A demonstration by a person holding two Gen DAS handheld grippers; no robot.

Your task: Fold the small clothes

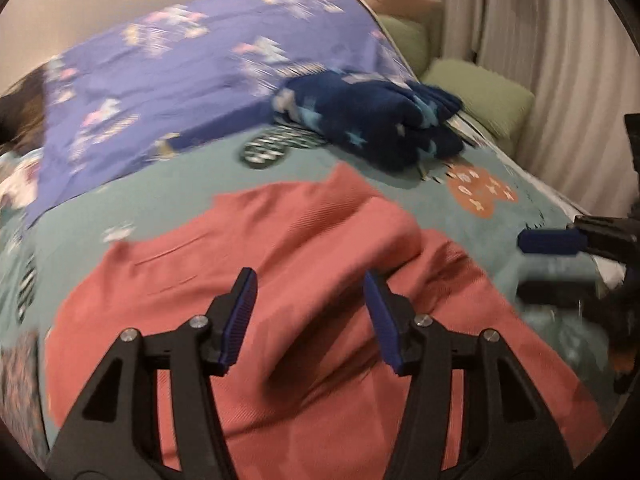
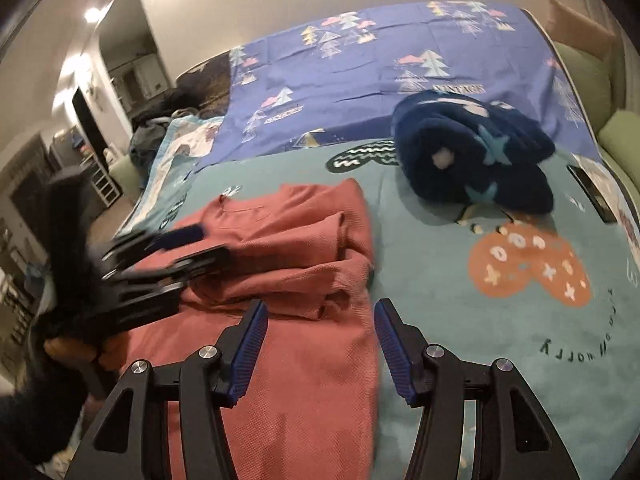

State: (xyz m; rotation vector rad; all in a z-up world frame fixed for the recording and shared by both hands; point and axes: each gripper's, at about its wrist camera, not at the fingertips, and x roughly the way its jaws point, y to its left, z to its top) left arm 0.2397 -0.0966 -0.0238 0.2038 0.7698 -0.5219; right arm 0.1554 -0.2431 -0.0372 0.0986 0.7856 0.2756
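Pink garment (image 2: 288, 248) part-folded on the bed (image 2: 440, 288), just in front of the navy star blanket (image 2: 472, 156).
Left hand-held gripper (image 1: 310, 316) and right hand-held gripper (image 2: 320, 340) both apart, gripping nothing, poised above the garment, likely for fresh holds.

Teal bedcover (image 2: 420, 312) with an orange heart print (image 2: 528, 268), purple sheet (image 2: 360, 92) with a tree pattern laid across the far half. Rolled navy star blanket (image 2: 472, 156) sits on the teal near the sheet's edge. Green cushions (image 1: 480, 96) along the curtain (image 1: 560, 60) side.
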